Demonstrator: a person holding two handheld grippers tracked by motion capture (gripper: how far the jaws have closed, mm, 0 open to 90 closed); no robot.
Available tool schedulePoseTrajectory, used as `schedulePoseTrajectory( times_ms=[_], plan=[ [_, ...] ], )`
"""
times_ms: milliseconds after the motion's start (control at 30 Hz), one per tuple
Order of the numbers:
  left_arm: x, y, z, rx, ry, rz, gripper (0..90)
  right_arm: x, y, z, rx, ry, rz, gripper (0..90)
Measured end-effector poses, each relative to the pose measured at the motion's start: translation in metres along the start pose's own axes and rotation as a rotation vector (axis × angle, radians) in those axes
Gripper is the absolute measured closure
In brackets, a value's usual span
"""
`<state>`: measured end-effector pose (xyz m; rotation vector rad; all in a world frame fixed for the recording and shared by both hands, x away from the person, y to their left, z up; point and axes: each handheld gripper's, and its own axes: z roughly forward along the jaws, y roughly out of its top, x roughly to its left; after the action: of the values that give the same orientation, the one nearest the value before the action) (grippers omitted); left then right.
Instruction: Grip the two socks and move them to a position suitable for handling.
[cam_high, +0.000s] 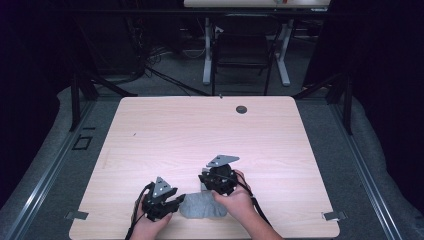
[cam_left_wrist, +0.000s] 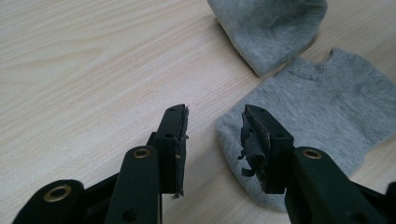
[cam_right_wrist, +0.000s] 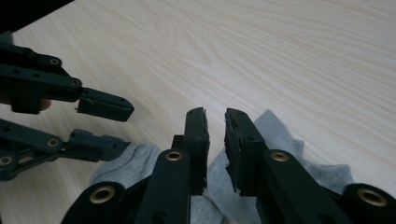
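Two grey socks lie on a pale wooden worktop (cam_high: 165, 130), close to its near edge and a little left of the middle. From the high view they read as one grey patch (cam_high: 202, 206) between the two hands. The left gripper view separates them: one sock (cam_left_wrist: 317, 116) lies flat with its rounded toe end under that gripper's jaws, and the second sock (cam_left_wrist: 273, 28) lies just beyond it, its rounded end almost touching the first.

The left gripper (cam_high: 176, 201) sits at the left end of the grey patch, held by the left hand (cam_high: 147, 227) at the near edge. Its jaws stand apart with a clear gap and nothing between them; the worn pads (cam_left_wrist: 254, 140) hover over the toe of the nearer sock. In the right gripper view the same gripper (cam_right_wrist: 105, 123) comes in from the left, jaws spread over the sock's end.

The right gripper (cam_high: 209, 186) is at the far side of the patch, gripped by the right hand (cam_high: 235, 200). Its jaws are nearly together, only a narrow slit between the pads, and nothing is pinched in it; grey sock fabric (cam_right_wrist: 280, 135) lies beneath and beyond them.

A small dark round hole (cam_high: 241, 109) marks the worktop near its far edge
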<state>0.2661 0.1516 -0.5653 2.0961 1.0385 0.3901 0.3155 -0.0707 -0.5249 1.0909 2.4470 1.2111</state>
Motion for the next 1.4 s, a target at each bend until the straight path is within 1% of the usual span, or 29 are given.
schedulePoseTrajectory(
  times_ms=[67,133,200,233,267,300,367,433,467,500,533,600,667,700,767,833,867,933,967,1033,1067,1133,1233,1300,1400],
  plan=[
    [0.0,0.0,0.0,-0.004,0.001,-0.002,60.3,0.0,0.001,0.005,0.006,-0.015,-0.002,78.4],
    [0.0,0.0,0.0,-0.004,-0.002,-0.001,60.3,0.0,0.0,0.005,0.006,-0.021,-0.004,78.4],
    [0.0,0.0,0.0,-0.01,-0.001,-0.006,60.3,-0.001,-0.001,0.002,0.011,-0.049,-0.023,79.3],
    [0.0,0.001,-0.001,-0.008,-0.003,0.003,60.3,-0.003,-0.002,0.0,0.013,-0.065,-0.026,79.9],
    [-0.001,0.001,-0.001,-0.009,-0.004,0.002,60.3,-0.006,-0.003,-0.003,0.011,-0.081,-0.036,81.0],
    [-0.001,0.002,-0.001,-0.013,-0.004,0.004,60.3,-0.009,-0.005,-0.006,0.004,-0.092,-0.024,82.2],
    [-0.003,0.003,0.0,-0.017,-0.009,0.003,60.4,-0.019,-0.009,-0.012,0.01,-0.116,-0.012,83.7],
    [-0.004,0.007,0.0,-0.017,-0.012,0.009,60.3,-0.031,-0.016,-0.016,0.012,-0.144,0.017,84.0],
    [-0.006,0.009,0.001,-0.02,-0.015,0.016,60.4,-0.035,-0.018,-0.017,0.016,-0.146,0.029,83.5],
    [-0.007,0.011,0.002,-0.021,-0.015,0.017,60.4,-0.04,-0.023,-0.019,0.029,-0.159,0.044,83.2],
    [-0.009,0.013,0.002,-0.02,-0.017,0.026,60.4,-0.043,-0.025,-0.019,0.025,-0.163,0.044,82.9],
    [-0.013,0.016,0.005,-0.013,-0.019,0.045,60.5,-0.049,-0.032,-0.022,0.035,-0.176,0.059,81.7],
    [-0.016,0.02,0.008,-0.012,-0.017,0.05,60.6,-0.053,-0.036,-0.022,0.028,-0.172,0.076,78.9],
    [-0.018,0.023,0.01,-0.007,-0.024,0.052,60.5,-0.055,-0.038,-0.022,0.033,-0.16,0.09,78.0],
    [-0.022,0.029,0.016,-0.014,-0.03,0.061,60.3,-0.058,-0.042,-0.018,0.041,-0.146,0.111,77.1],
    [-0.027,0.034,0.02,-0.018,-0.036,0.067,59.9,-0.06,-0.044,-0.013,0.048,-0.151,0.116,74.7],
    [-0.029,0.036,0.022,-0.019,-0.035,0.073,59.9,-0.061,-0.045,-0.01,0.053,-0.147,0.124,74.6],
    [-0.033,0.039,0.025,-0.022,-0.034,0.08,59.7,-0.063,-0.047,-0.007,0.063,-0.132,0.15,76.7],
    [-0.034,0.041,0.027,-0.02,-0.034,0.088,59.7,-0.064,-0.047,-0.006,0.07,-0.129,0.153,79.3],
    [-0.037,0.043,0.029,-0.019,-0.037,0.09,59.3,-0.064,-0.048,-0.005,0.078,-0.129,0.154,86.2],
    [-0.038,0.043,0.03,-0.021,-0.036,0.094,59.2,-0.063,-0.048,-0.005,0.079,-0.121,0.16,88.1],
    [-0.039,0.044,0.031,-0.02,-0.036,0.096,58.6,-0.061,-0.048,-0.007,0.076,-0.096,0.172,88.9],
    [-0.04,0.045,0.033,-0.019,-0.033,0.098,57.5,-0.057,-0.047,-0.009,0.068,-0.089,0.162,89.1],
    [-0.04,0.045,0.033,-0.021,-0.032,0.094,56.8,-0.054,-0.046,-0.011,0.05,-0.08,0.164,89.1],
    [-0.042,0.047,0.036,-0.019,-0.032,0.098,55.8,-0.05,-0.044,-0.015,0.043,-0.069,0.163,89.1]
  ],
)
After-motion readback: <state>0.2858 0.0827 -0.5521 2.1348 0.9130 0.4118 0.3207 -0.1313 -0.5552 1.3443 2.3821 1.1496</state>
